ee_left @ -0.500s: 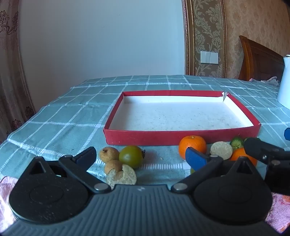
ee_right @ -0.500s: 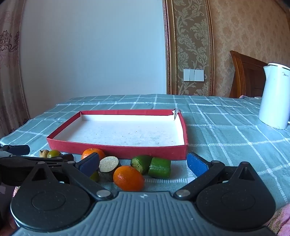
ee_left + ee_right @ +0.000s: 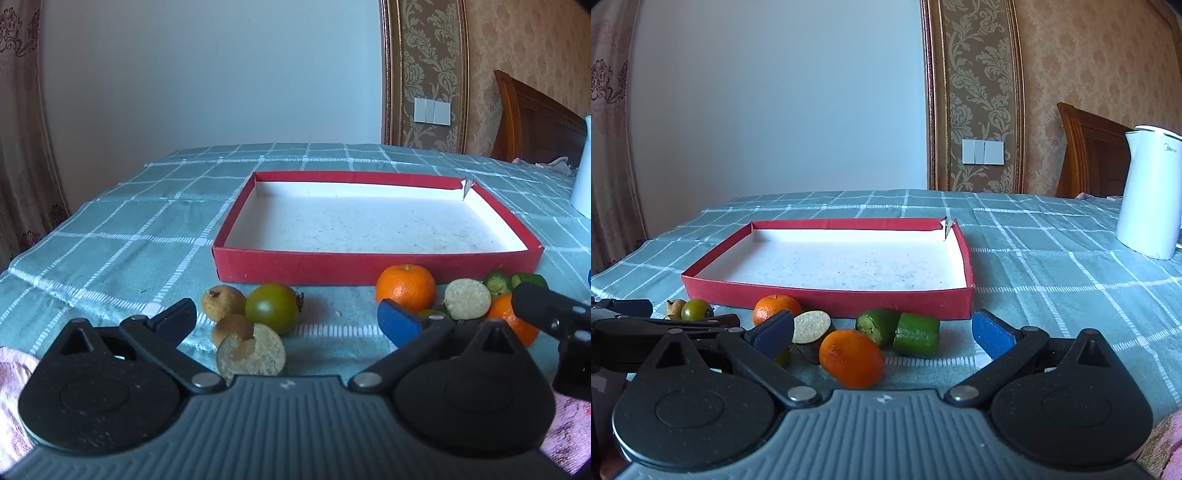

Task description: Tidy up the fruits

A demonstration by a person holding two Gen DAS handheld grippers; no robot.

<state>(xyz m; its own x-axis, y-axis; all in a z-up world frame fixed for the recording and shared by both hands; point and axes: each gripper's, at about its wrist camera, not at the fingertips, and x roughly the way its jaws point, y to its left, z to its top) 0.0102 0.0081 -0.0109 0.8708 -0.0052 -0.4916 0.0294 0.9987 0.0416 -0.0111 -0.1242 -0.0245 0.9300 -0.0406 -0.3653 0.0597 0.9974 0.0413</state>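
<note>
A shallow red box [image 3: 369,266] [image 3: 827,295] with a white floor lies on the checked cloth. In front of it sit fruits. In the left wrist view my left gripper [image 3: 284,321] stands open around a green tomato [image 3: 273,308], two brown round fruits [image 3: 223,302] and a cut beige piece [image 3: 255,354]; an orange [image 3: 405,287] lies just right. In the right wrist view my right gripper [image 3: 882,334] is open around a second orange [image 3: 851,358], two green cut pieces [image 3: 916,334] and a beige-faced slice [image 3: 811,326]. Nothing is held.
A white kettle [image 3: 1148,192] stands on the table at the right. A wooden headboard [image 3: 1089,151] is behind it. Pink cloth [image 3: 14,398] shows at the near edges. The left gripper's finger [image 3: 628,308] appears at the right wrist view's left side.
</note>
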